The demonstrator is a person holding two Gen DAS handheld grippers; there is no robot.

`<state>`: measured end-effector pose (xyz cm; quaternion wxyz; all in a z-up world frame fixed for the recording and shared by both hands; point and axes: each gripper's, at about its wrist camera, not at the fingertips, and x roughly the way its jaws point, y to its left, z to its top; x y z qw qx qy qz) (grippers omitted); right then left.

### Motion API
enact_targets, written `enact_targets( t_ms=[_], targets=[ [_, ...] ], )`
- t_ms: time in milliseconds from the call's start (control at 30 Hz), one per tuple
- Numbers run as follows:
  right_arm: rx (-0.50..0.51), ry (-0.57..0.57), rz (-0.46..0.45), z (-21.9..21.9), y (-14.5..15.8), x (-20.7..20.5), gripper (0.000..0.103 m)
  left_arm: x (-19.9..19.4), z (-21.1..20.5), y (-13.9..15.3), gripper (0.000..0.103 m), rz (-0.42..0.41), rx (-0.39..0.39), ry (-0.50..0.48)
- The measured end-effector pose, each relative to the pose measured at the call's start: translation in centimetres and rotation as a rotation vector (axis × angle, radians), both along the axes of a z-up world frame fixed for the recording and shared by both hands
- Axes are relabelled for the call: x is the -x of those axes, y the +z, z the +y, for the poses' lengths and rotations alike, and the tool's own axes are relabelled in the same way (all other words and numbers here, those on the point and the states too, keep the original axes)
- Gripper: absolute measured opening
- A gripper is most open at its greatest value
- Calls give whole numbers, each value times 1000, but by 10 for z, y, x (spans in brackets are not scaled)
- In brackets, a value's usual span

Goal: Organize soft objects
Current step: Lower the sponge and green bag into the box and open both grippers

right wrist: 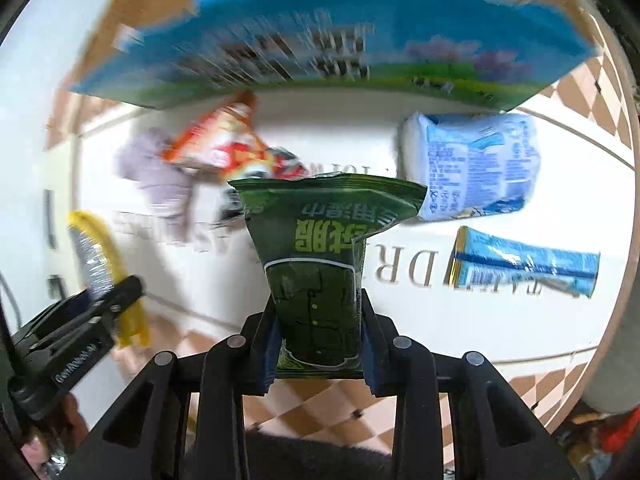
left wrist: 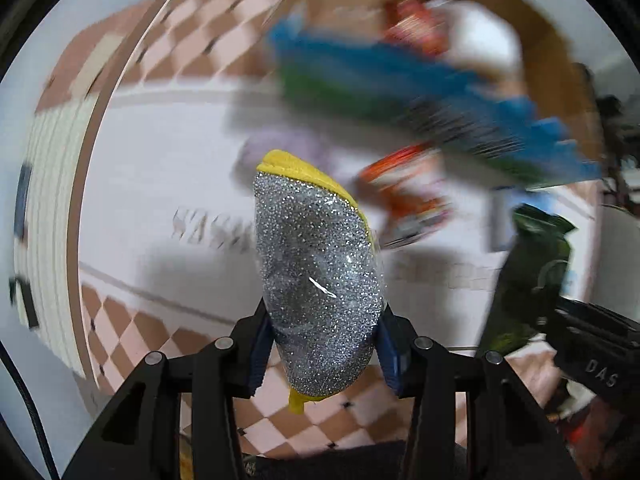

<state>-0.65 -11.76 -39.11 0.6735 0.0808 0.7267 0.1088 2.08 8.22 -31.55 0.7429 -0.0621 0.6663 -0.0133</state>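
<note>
Two tools: left clamps sponge, right green packet.

We see our right gripper clamped on a green packet, held upright, print upside down. Beyond it, on the white mat with grey lettering: orange snack bag lying over a lilac cloth, both blurred; white-blue tissue pack to the right; blue wrapper just below that pack, apart from it. Big blue-green box across the top, blurred. Far left, our left gripper holds a yellow-silver sponge. Checkered cloth under the mat
</note>
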Motion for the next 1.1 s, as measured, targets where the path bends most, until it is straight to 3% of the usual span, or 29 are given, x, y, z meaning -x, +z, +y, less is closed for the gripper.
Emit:
enact_targets(
  t_ms=[167, 267, 367, 467, 667, 867, 1033, 1100],
  targets=[
    [-77, -50, -130, -32, 83, -3, 35, -53, -25, 75, 43, -91, 38, -85],
    [-66, -63, -204, -47, 123, -34, 35, -112, -32, 92, 43, -119, -22, -117],
    [26, -81, -255, -62, 141, -80, 35, -173, -25, 82, 43, -81, -74, -121],
    [105, -102, -243, -59, 130, -129, 35, -227, -24, 53, 43, -23, -151, -125],
    [206, -124, -176, -49, 93, -225, 35, -291, -29, -12, 43, 100, -272, -164],
    [309, -105, -127, -39, 40, -307, 35, -316, -28, -41, 43, 171, -289, -155],
    [326, -100, -89, -40, 17, -328, 35, -319, -37, -49, 45, 186, -325, -188],
    [340, -96, -80, -39, 8, -335, 35, -319, -43, -51, 45, 182, -283, -208]
  ],
)
